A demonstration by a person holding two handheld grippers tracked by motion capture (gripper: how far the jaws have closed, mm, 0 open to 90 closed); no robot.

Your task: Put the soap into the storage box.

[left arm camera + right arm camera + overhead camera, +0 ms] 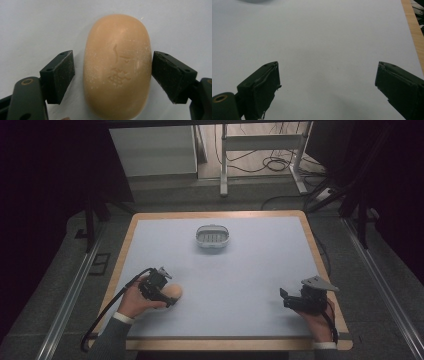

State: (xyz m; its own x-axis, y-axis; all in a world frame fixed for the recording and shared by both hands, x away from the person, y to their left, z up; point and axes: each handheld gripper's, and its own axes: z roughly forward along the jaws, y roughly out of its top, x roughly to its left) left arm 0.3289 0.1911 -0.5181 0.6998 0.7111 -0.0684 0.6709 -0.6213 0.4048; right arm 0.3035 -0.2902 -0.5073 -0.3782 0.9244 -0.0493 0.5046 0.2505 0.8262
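While resting low over the pale table [250, 270], left tongs [112, 72] wide open around a tan soap bar [117, 65]. Soap lying flat on the table, right between the two black jaws. Right jaw touching or almost touching the side of the soap, hard to tell which. Left jaw a little way off, with a thin strip of table showing in between. Some marks pressed into the top of the soap. From the high view, left tongs [170, 297] held in a hand [134, 302], with the soap [175, 292] peeking out just past the tips. Right tongs [327, 87] open wide too, gripping nothing, just bare table between the jaws. Right tongs [284, 296] well apart from the left ones. Far ahead of both tongs, a small white soap dish [212, 238] sitting alone on the table.
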